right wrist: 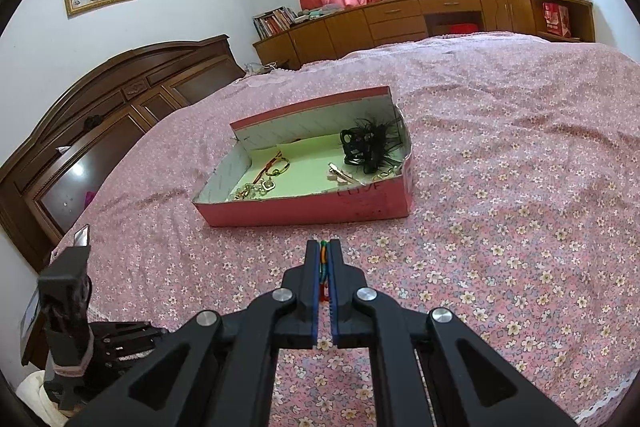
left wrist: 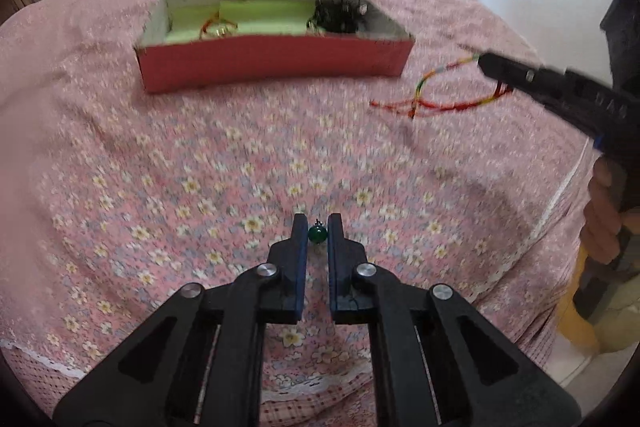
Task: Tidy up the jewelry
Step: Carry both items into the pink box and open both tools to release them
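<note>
My left gripper (left wrist: 317, 227) is shut on a small green bead pendant (left wrist: 317, 234), held over the flowered pink bedspread (left wrist: 200, 155). My right gripper (right wrist: 324, 251) is shut on a multicoloured braided cord bracelet (right wrist: 324, 263). In the left wrist view the right gripper (left wrist: 484, 61) holds that bracelet (left wrist: 436, 99) in the air at the right, its red tails hanging. An open pink box (left wrist: 276, 63) with a green lining stands ahead of both grippers; it also shows in the right wrist view (right wrist: 320, 207). It holds a black feathered hair piece (right wrist: 368, 145), gold and red jewelry (right wrist: 276, 167) and a hair clip (right wrist: 344, 175).
A dark wooden headboard (right wrist: 112, 107) stands at the left of the bed. Low wooden cabinets (right wrist: 400, 19) with books run along the far wall under a curtained window. The left gripper's handle (right wrist: 68, 327) shows at the lower left. The bed's lace edge (left wrist: 560, 187) runs at the right.
</note>
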The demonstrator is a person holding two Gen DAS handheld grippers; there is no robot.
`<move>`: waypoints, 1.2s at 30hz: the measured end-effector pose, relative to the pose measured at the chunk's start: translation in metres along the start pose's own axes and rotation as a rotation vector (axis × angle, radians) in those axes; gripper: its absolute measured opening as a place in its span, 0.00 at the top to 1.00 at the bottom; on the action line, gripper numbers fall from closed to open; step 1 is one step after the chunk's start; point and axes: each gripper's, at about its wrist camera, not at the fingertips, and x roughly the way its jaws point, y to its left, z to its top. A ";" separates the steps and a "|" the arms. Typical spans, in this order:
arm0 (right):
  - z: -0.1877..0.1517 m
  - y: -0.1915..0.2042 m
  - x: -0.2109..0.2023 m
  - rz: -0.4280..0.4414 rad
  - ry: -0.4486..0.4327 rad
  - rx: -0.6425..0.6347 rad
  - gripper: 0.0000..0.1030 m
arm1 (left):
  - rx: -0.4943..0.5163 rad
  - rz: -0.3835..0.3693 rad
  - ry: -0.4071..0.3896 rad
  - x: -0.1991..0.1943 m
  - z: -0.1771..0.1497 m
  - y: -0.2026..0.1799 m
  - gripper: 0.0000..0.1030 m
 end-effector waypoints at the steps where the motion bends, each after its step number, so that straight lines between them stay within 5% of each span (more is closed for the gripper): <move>1: 0.001 0.001 -0.001 0.001 -0.003 -0.001 0.95 | -0.007 0.004 -0.013 -0.003 0.003 0.002 0.99; 16: 0.019 0.030 -0.006 0.029 -0.062 -0.066 0.95 | -0.076 0.062 -0.211 -0.041 0.058 0.023 0.99; 36: 0.067 0.062 0.033 0.015 -0.178 -0.146 0.95 | -0.049 0.154 -0.356 -0.023 0.124 0.020 0.99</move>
